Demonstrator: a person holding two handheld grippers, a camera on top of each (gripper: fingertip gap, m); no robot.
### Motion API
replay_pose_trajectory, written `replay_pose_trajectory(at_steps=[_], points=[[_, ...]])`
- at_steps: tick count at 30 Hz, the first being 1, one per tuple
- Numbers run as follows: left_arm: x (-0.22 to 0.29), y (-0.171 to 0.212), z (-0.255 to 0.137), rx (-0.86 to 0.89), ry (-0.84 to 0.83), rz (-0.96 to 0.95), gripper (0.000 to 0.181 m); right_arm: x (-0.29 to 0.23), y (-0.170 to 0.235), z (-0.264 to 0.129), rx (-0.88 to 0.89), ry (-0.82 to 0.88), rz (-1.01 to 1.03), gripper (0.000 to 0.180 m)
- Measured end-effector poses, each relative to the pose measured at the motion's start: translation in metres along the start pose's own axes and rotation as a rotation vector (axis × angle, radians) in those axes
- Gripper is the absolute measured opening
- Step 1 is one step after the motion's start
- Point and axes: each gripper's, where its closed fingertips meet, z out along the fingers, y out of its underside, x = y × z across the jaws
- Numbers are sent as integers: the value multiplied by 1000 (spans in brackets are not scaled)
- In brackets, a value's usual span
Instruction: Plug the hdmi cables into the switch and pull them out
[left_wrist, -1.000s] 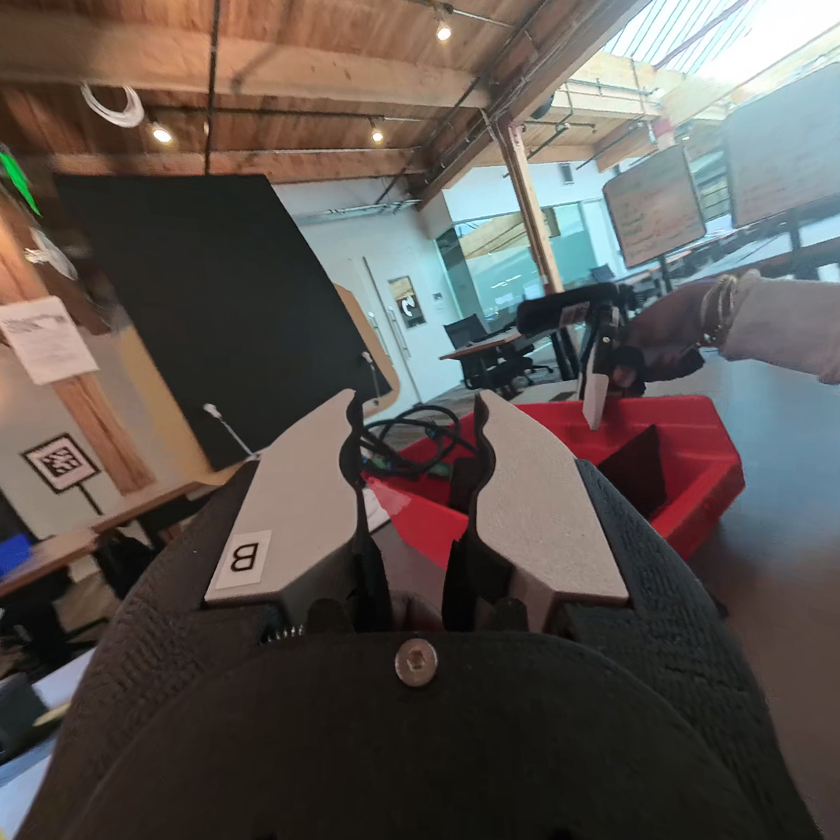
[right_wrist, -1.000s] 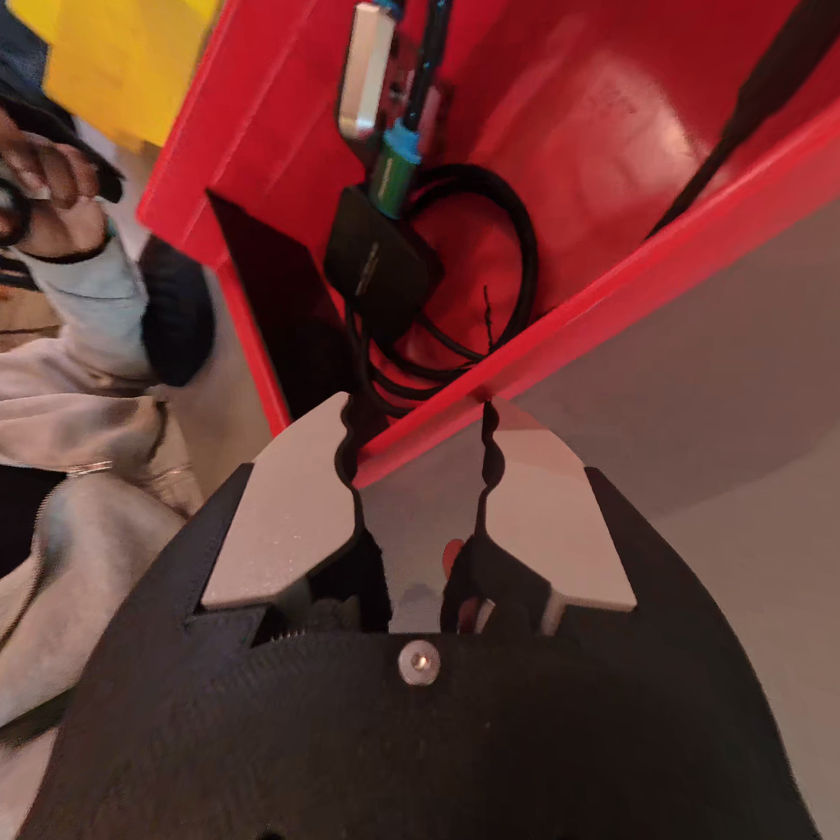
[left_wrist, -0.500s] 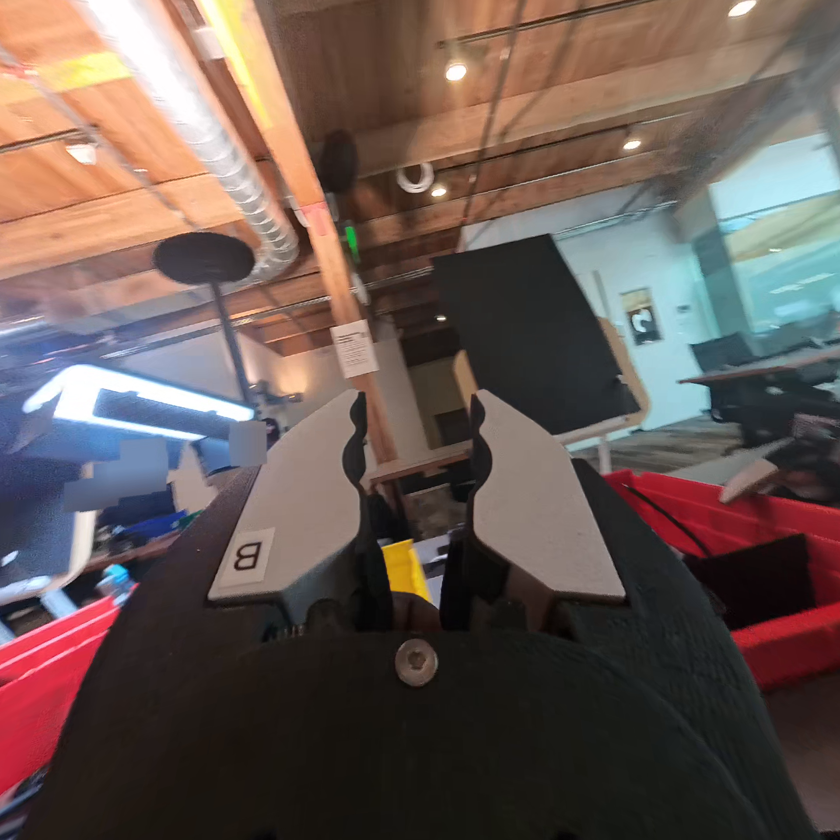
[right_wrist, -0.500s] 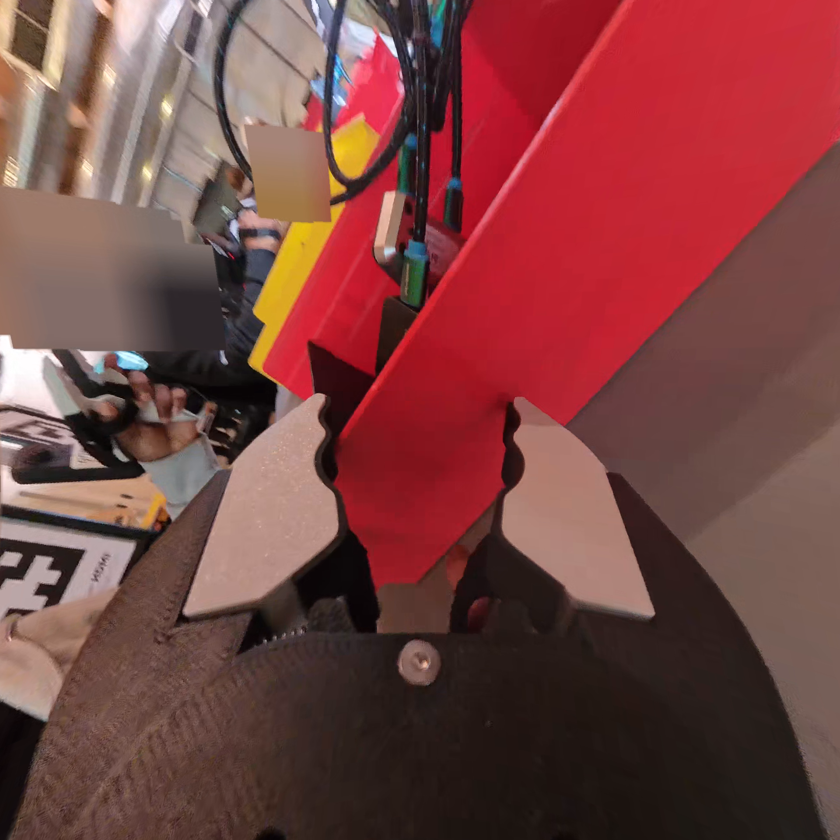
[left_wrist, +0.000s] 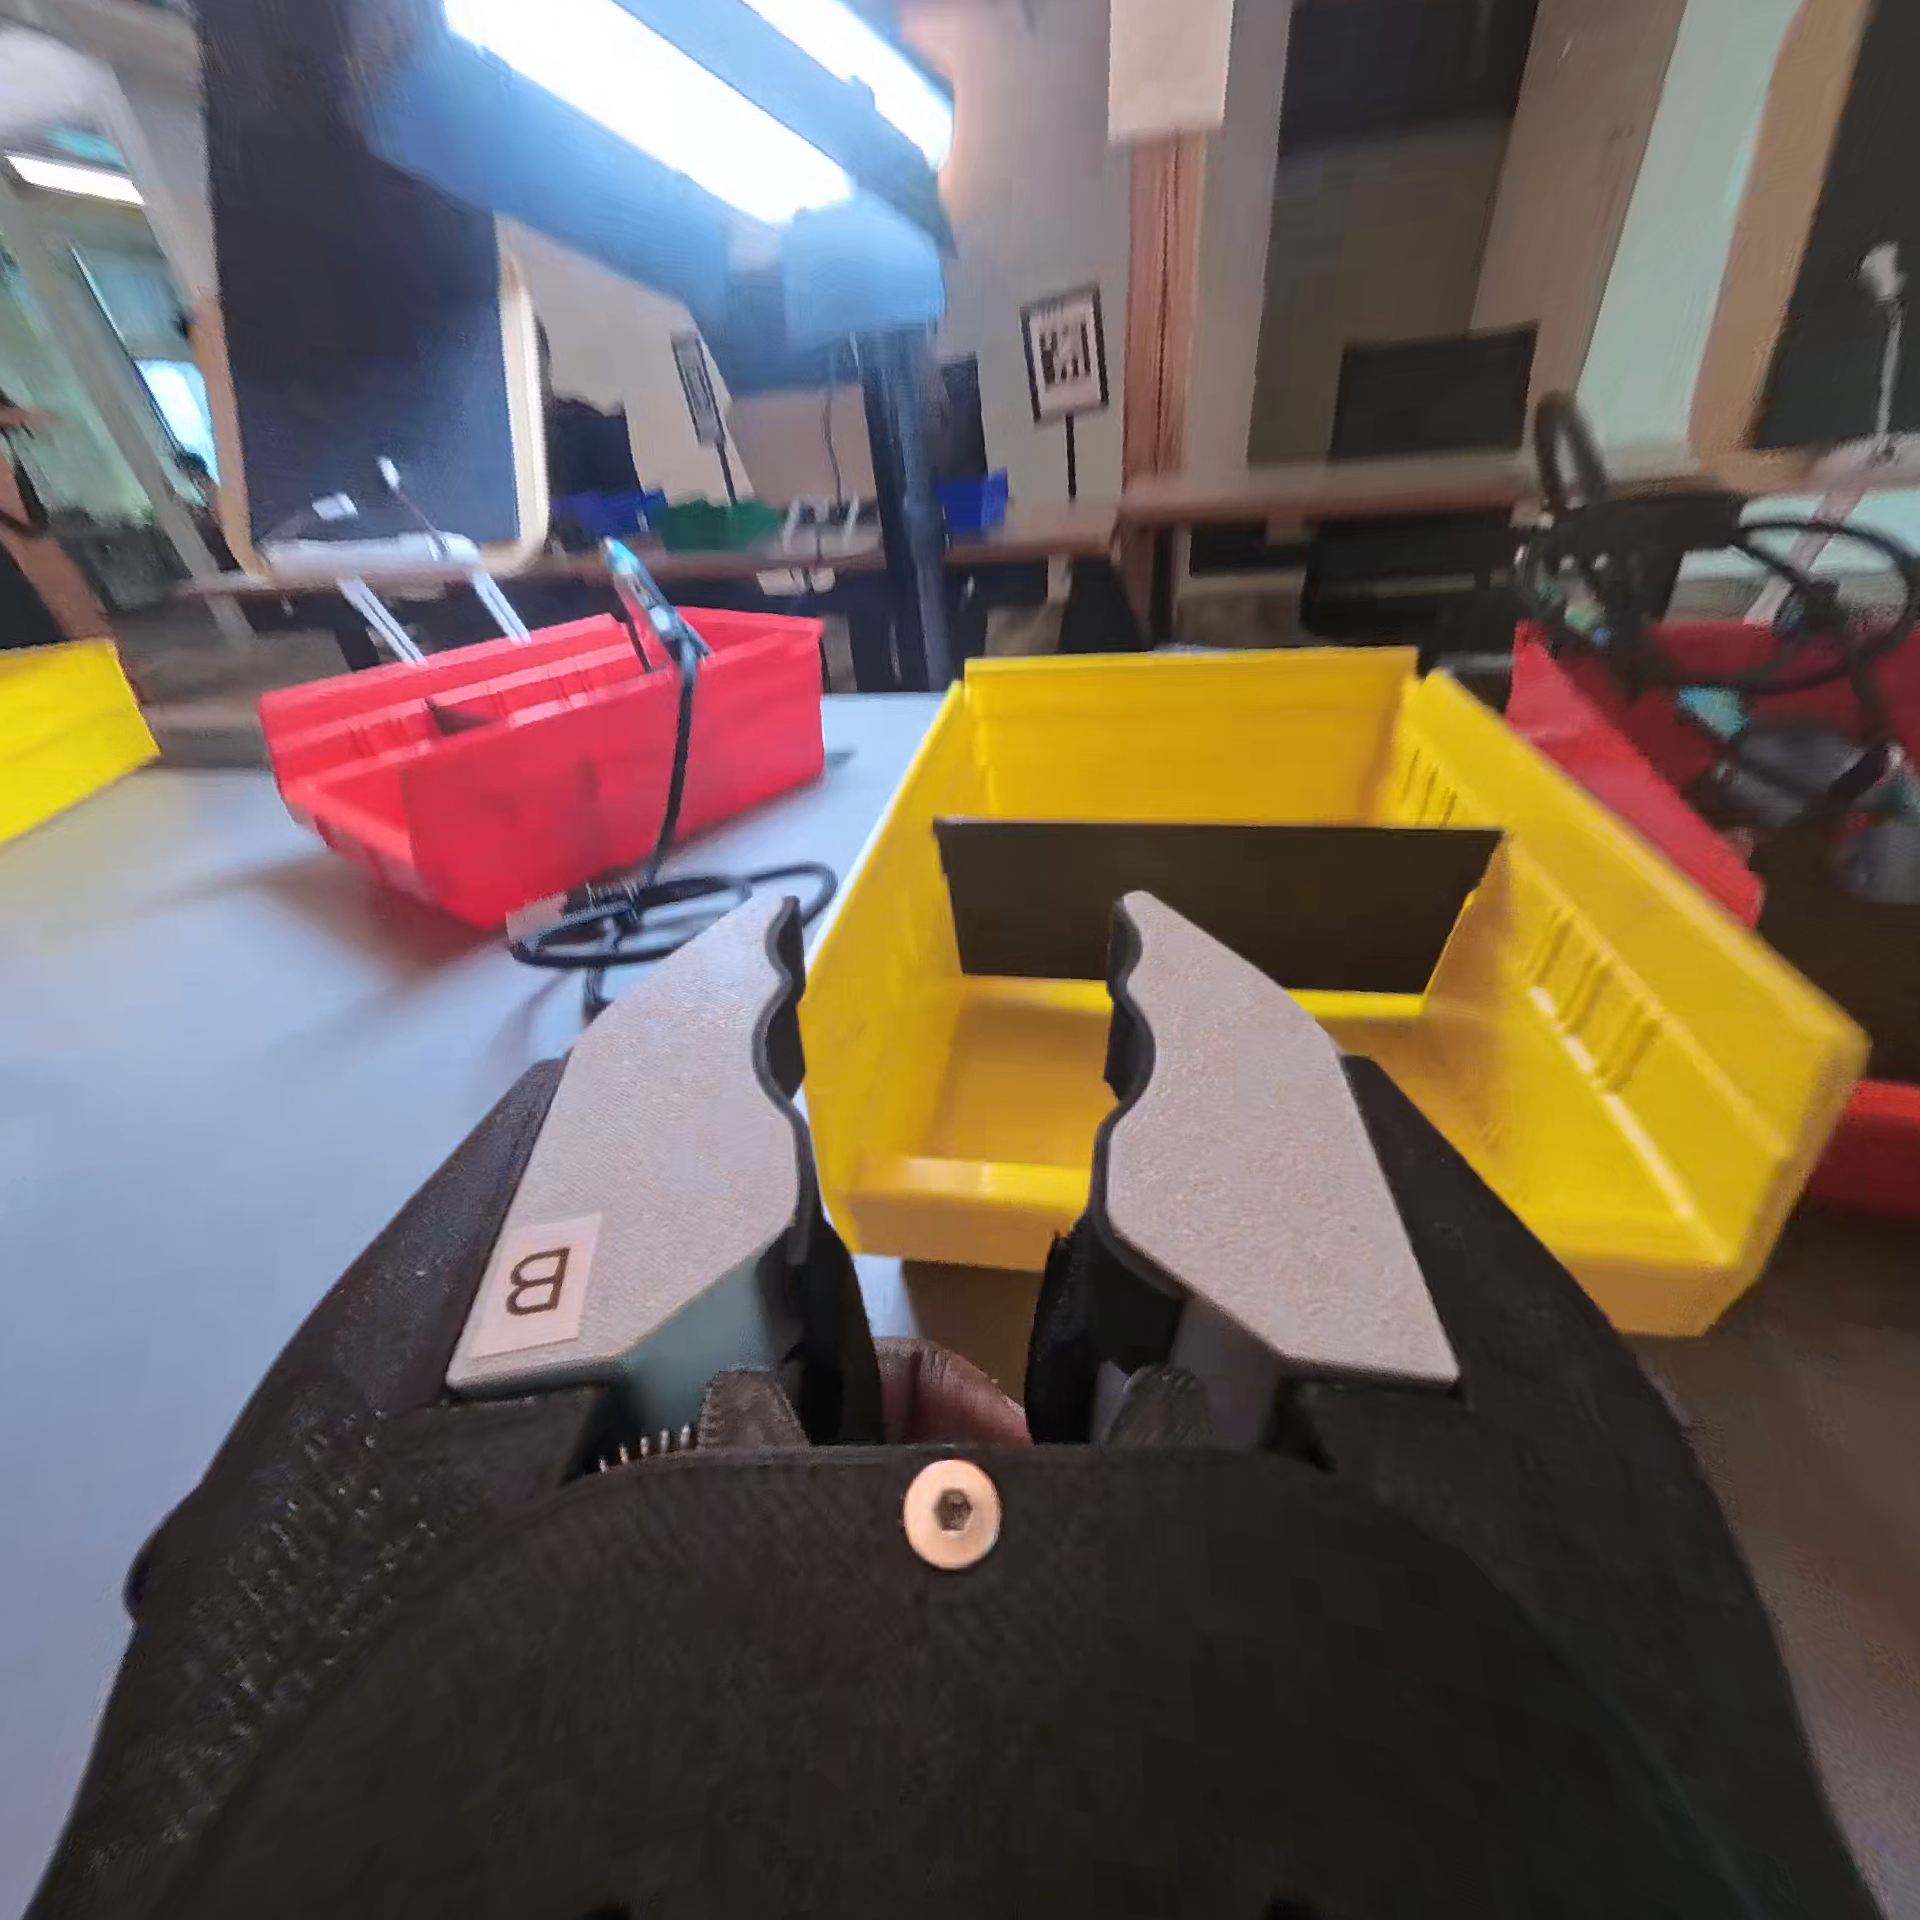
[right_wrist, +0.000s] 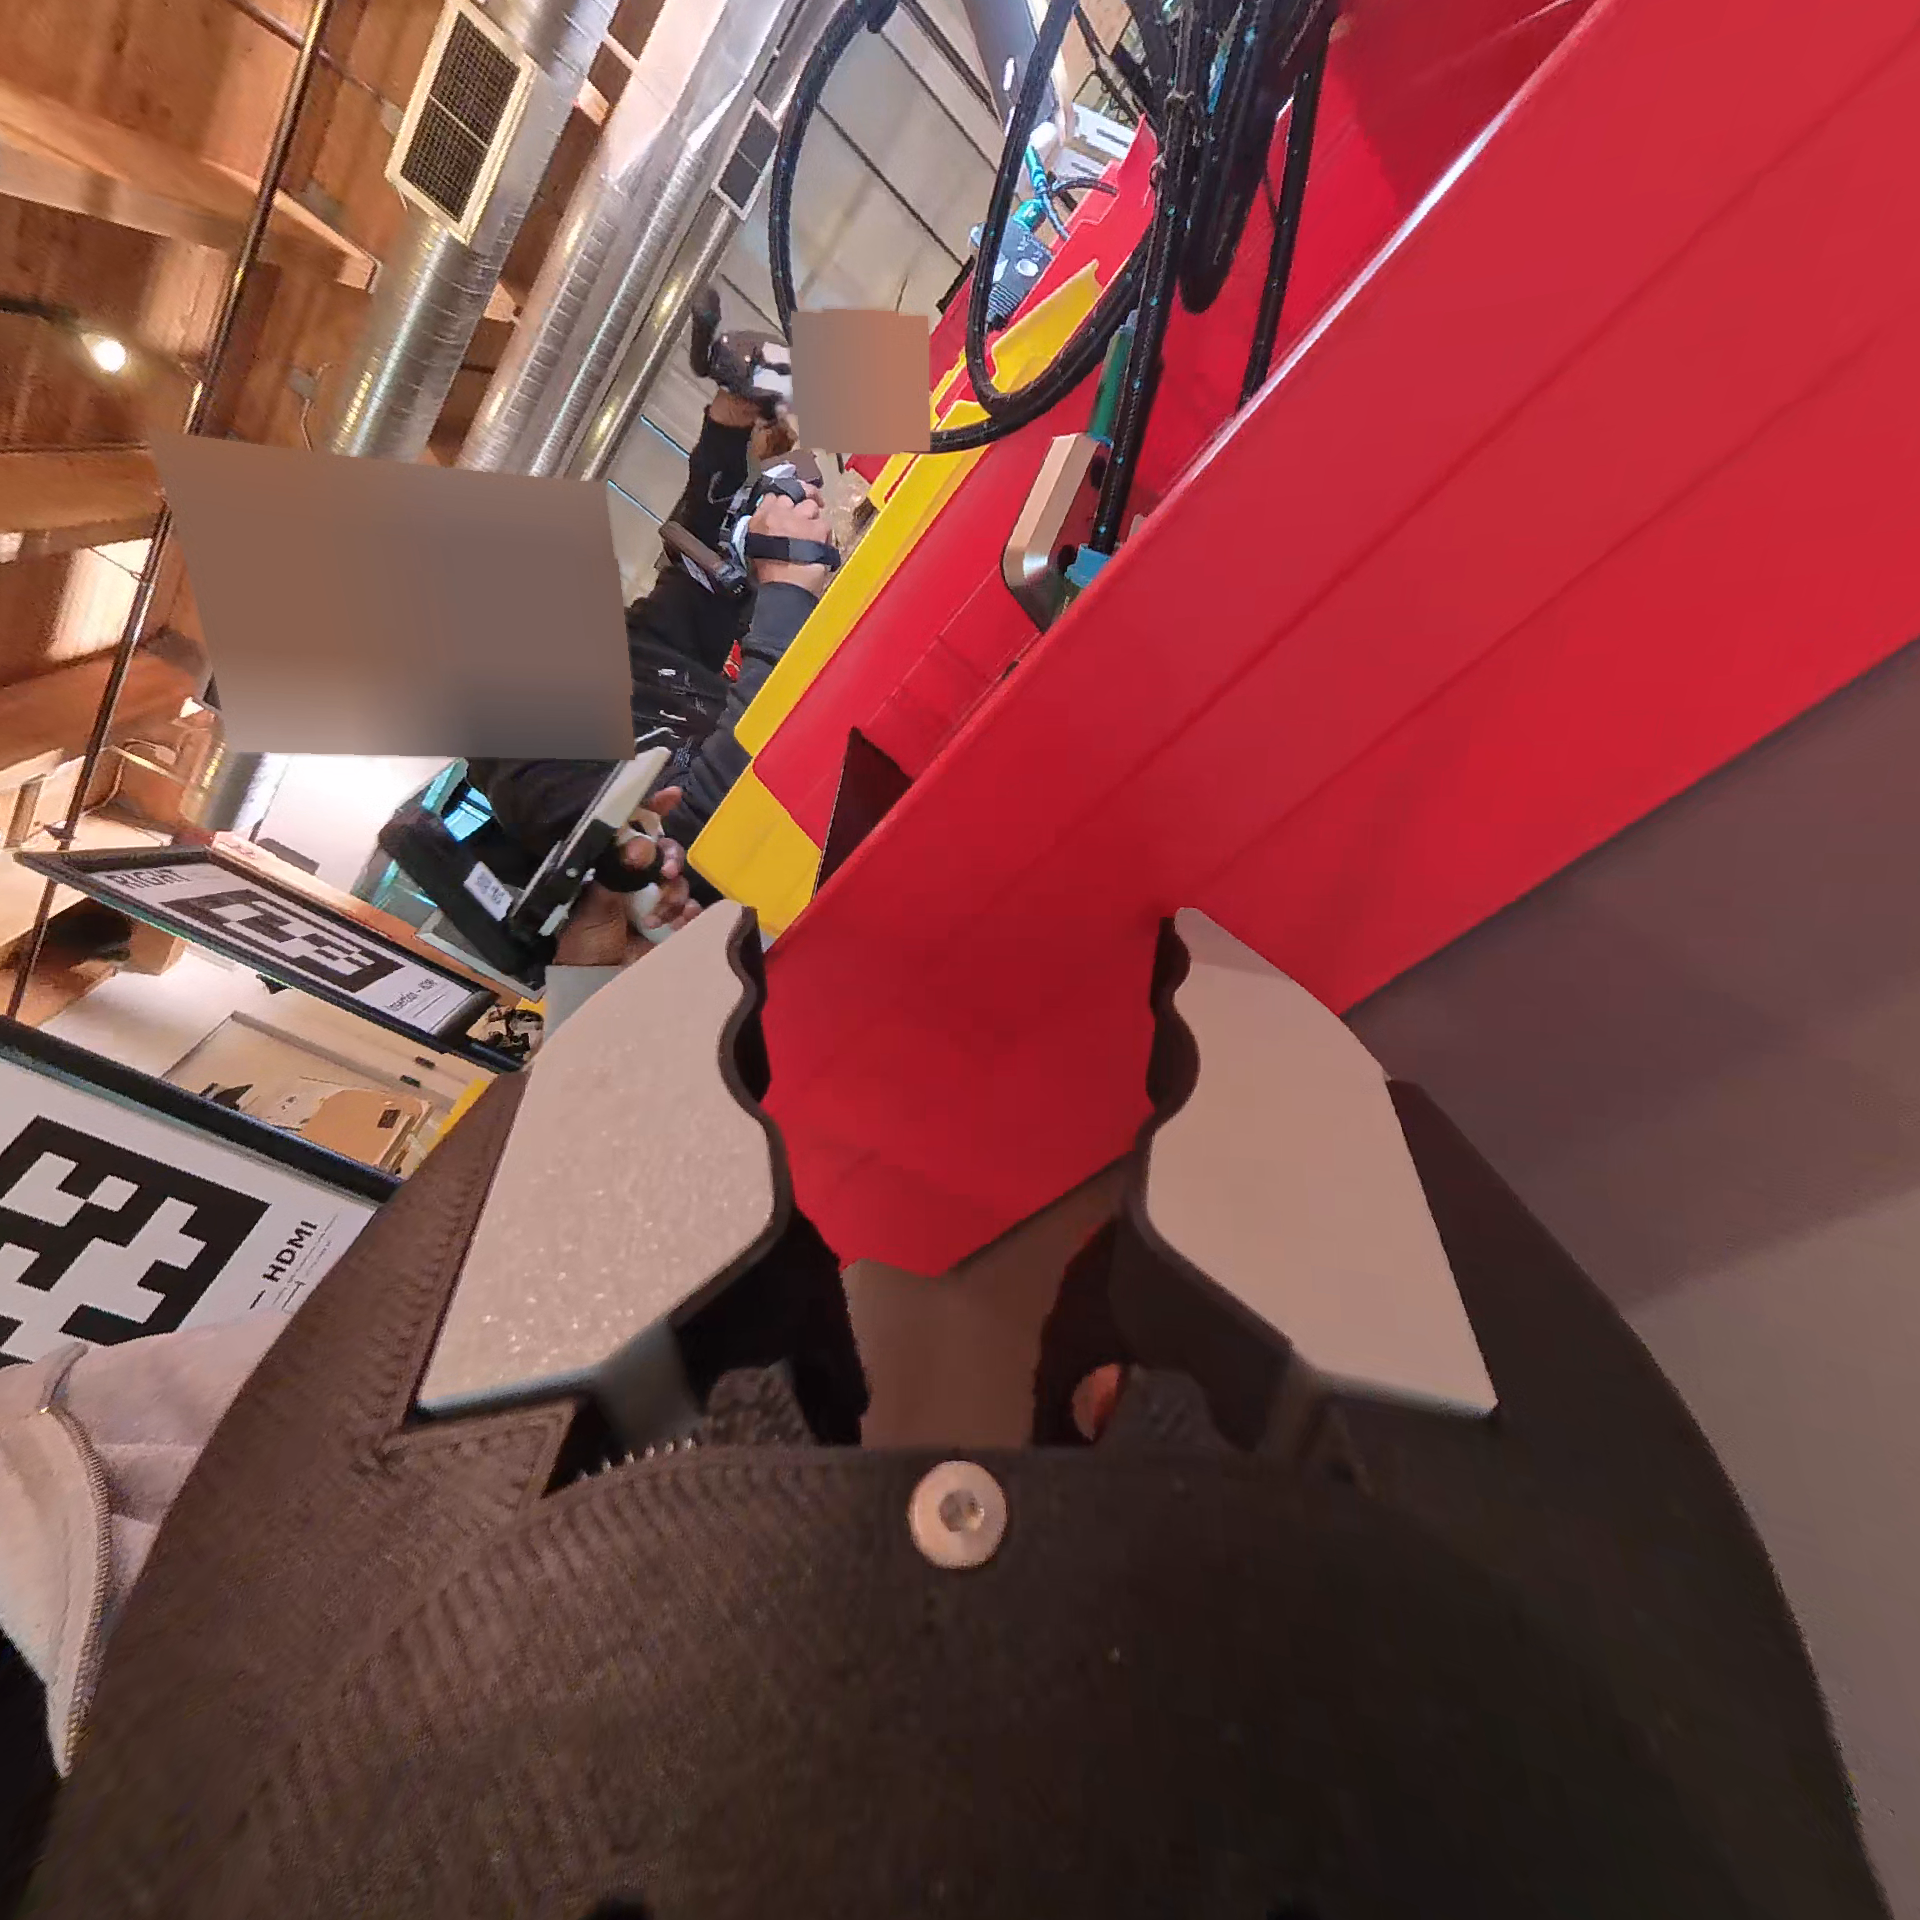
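Note:
In the right wrist view a silver switch (right_wrist: 1044, 540) lies in a red bin (right_wrist: 1455, 582), with teal-ended black HDMI cables (right_wrist: 1117, 416) plugged into it and looping up over the rim. My right gripper (right_wrist: 961, 935) is open and empty, low beside the bin's outer wall, with the bin's corner between its jaws. In the left wrist view my left gripper (left_wrist: 956, 935) is open and empty, just in front of a yellow bin (left_wrist: 1621, 1039). The red bin (left_wrist: 1621, 769) with tangled black cables (left_wrist: 1704, 613) shows at the far right.
The yellow bin has a black divider (left_wrist: 1216, 904). A second red bin (left_wrist: 540, 769) stands back left, with a black cable (left_wrist: 644, 920) trailing from it onto the grey table (left_wrist: 208, 1091). A further yellow bin (left_wrist: 62, 717) is at the left edge. People with grippers (right_wrist: 748, 540) stand behind.
My left gripper has swung down from the ceiling and round to the left, and now faces the yellow bin. My right gripper has dropped low beside the red bin's outer wall and its jaws stand wider.

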Motion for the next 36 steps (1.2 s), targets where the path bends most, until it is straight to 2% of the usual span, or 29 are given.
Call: replay_pose_trajectory(at_steps=[6,7,8,9,10,12,15,17,19,21,23,25,26,28,30,34,36], points=[[-31,45,44,-189,5,-2,62,6,-9,6,3,-19,-14,71],[-35,53,50,-223,12,4,56,7,-11,5,2,-10,-34,71],[-36,60,54,-256,28,20,38,6,-12,4,4,-2,-73,65],[-36,65,55,-285,41,41,20,3,-15,2,5,4,-125,54],[-33,67,54,-292,65,45,10,0,-18,0,3,25,-181,46],[-29,63,47,-273,68,20,7,-5,-30,-7,32,120,-329,46],[-22,63,22,-277,63,29,3,-37,-54,-16,167,238,-614,47],[-24,65,1,-282,31,23,3,-72,-56,-12,240,265,-771,57],[-31,66,-22,-288,-15,-10,3,-112,-42,4,274,227,-881,66],[-41,66,-44,-273,-69,-80,2,-157,-12,32,276,81,-942,78],[-50,67,-62,-240,-121,-155,2,-196,23,62,273,-82,-978,75],[-54,66,-72,-219,-130,-148,3,-212,57,95,243,-157,-999,63],[-57,65,-74,-206,-140,-126,9,-211,73,114,195,-151,-994,63],[-64,61,-76,-161,-166,-107,36,-197,100,149,72,-114,-968,67],[-62,56,-73,-92,-136,-126,45,-181,116,177,-15,-54,-930,72],[-50,51,-63,-30,-86,-106,45,-152,138,217,-170,107,-925,82],[-49,53,-61,-43,-102,-68,34,-142,146,230,-236,148,-912,81]])
